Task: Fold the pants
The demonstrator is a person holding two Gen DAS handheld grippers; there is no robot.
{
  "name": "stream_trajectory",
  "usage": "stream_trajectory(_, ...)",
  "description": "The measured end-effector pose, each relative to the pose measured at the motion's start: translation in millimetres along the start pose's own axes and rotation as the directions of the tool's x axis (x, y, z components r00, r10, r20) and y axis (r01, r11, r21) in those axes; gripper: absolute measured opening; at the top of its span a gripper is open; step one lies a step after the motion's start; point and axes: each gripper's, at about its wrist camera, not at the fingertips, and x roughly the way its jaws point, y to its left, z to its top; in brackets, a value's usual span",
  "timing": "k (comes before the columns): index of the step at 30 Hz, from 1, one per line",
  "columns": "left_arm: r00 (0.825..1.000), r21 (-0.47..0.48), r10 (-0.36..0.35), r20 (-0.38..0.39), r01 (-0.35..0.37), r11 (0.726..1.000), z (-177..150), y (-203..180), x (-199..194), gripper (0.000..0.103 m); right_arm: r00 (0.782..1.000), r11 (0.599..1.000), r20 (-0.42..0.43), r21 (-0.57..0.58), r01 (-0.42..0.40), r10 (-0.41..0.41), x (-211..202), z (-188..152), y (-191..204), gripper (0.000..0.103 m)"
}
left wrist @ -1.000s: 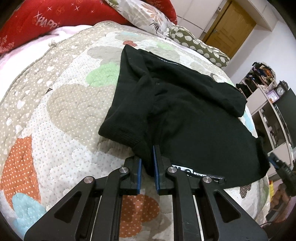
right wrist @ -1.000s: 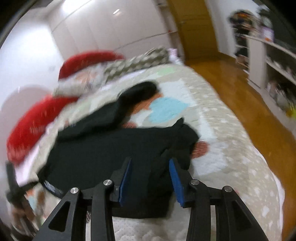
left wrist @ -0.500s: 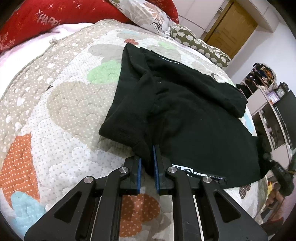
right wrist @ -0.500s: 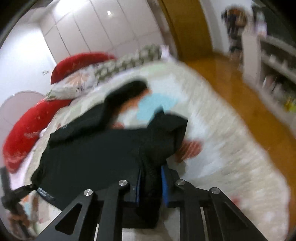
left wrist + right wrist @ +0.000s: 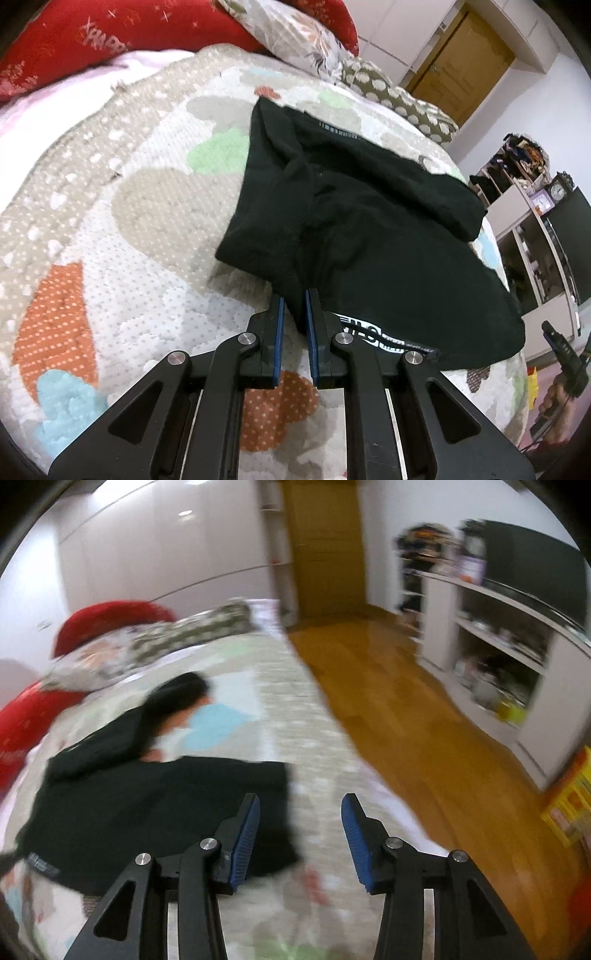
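1 blk pants (image 5: 369,236), 2 claws (image 5: 293,314) (image 5: 300,834), 1 quilt (image 5: 110,229), 1 door (image 5: 461,62), 1 shelf unit (image 5: 491,657).

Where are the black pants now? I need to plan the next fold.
The black pants lie on the patterned quilt, mid-frame in the left wrist view, near edge pinched by the left gripper.

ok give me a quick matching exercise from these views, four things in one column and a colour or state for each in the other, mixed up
Things:
1. left hand-held gripper
2. right hand-held gripper
3. pants
4. door

Colour or state:
A. brown wood
B. open, nothing between the pads
C. black, lying on the quilt
D. shut on a fold of cloth

Pairs: 1-D, 2-B, 3-C, 4-A
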Motion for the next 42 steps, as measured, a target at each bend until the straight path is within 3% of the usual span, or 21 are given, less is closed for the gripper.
stream_trajectory(4, 0.996, 0.033, 0.053, 0.066, -0.056, 0.998, 4, -9, -16, 0.010, 0.991, 0.991, -0.054, -0.034, -0.127, 0.125, 29, 3, 39, 0.044)
stream_trajectory(11, 0.999, 0.034, 0.028, 0.040, -0.030, 0.999, 15, -9, 9, 0.010, 0.973, 0.988, -0.201, -0.081, -0.132, 0.114, 78, -20, 59, 0.045)
stream_trajectory(14, 0.998, 0.029, 0.046, -0.031, -0.046, 0.999, 10, -5, 37, 0.010, 0.976, 0.986, -0.195, -0.109, -0.124, 0.101, 78, -21, 62, 0.046)
stream_trajectory(16, 0.999, 0.039, 0.046, -0.014, -0.045, 0.998, 8, -5, 37, 0.010, 0.974, 0.986, -0.200, -0.109, -0.126, 0.102, 75, -15, 63, 0.046)
stream_trajectory(20, 0.999, 0.041, 0.034, -0.029, -0.032, 0.999, 16, -4, 31, 0.010, 0.968, 0.978, -0.176, -0.081, -0.194, 0.177, 73, 0, 75, 0.047)
stream_trajectory(25, 0.996, 0.053, 0.083, 0.016, -0.084, 0.995, 44, 1, 21, 0.011, 0.954, 0.960, -0.168, -0.094, -0.264, 0.246, 89, 25, 108, 0.049)
stream_trajectory(27, 0.998, 0.042, 0.063, 0.029, -0.064, 0.997, 61, 4, 23, 0.038, 0.948, 0.955, -0.184, -0.101, -0.280, 0.259, 102, 35, 120, 0.050)
stream_trajectory(28, 0.998, 0.032, 0.054, 0.027, -0.055, 0.998, 73, 8, 26, 0.067, 0.944, 0.952, -0.192, -0.098, -0.290, 0.268, 110, 42, 126, 0.050)
stream_trajectory(29, 0.998, 0.016, 0.043, 0.037, -0.044, 0.999, 83, 11, 29, 0.075, 0.942, 0.952, -0.199, -0.093, -0.292, 0.270, 116, 47, 130, 0.050)
stream_trajectory(33, 0.998, 0.015, 0.043, 0.040, -0.043, 0.999, 123, 19, 49, 0.075, 0.940, 0.946, -0.176, -0.095, -0.311, 0.292, 137, 83, 149, 0.052)
stream_trajectory(36, 0.998, 0.030, 0.057, 0.029, -0.058, 0.998, 155, 26, 73, 0.075, 0.940, 0.935, -0.165, -0.144, -0.324, 0.300, 153, 111, 171, 0.067)
stream_trajectory(39, 0.999, 0.049, 0.039, 0.034, -0.041, 0.998, 179, 31, 97, 0.075, 0.928, 0.904, -0.174, -0.223, -0.364, 0.331, 176, 134, 202, 0.069)
stream_trajectory(42, 1.000, 0.085, 0.006, -0.008, -0.005, 0.996, 197, 32, 124, 0.075, 0.904, 0.828, -0.256, -0.373, -0.419, 0.342, 208, 144, 245, 0.070)
